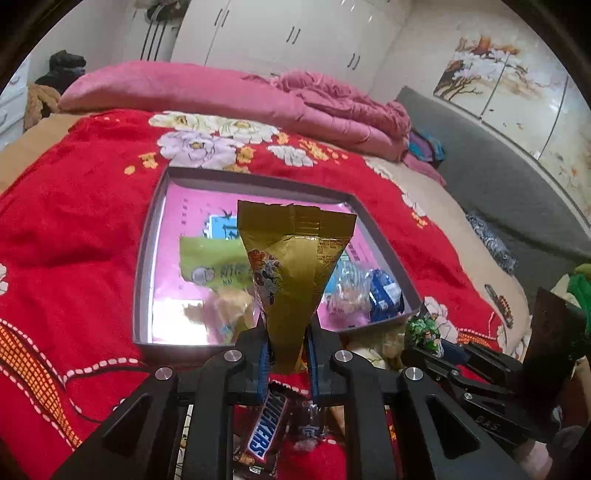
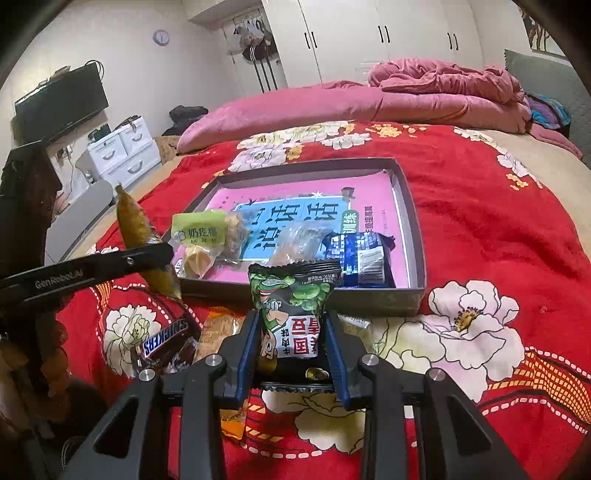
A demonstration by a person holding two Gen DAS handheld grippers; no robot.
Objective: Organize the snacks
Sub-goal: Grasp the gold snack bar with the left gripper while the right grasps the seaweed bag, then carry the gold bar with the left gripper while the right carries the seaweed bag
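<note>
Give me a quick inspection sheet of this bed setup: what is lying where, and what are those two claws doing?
Surface: red floral blanket spread over a bed.
Job's things: shallow grey box with a pink liner, holding a green pastry packet, a clear-wrapped snack and a blue packet. A Snickers bar and an orange-wrapped snack lie on the blanket in front of the box.
Clutter: pink quilt bunched at the far side.
Claws: left claw shut on a gold packet; right claw shut on a green pea packet.
Cables: some by the white drawers; none on the bed.
Surroundings: white wardrobes, wall television, wall clock.
</note>
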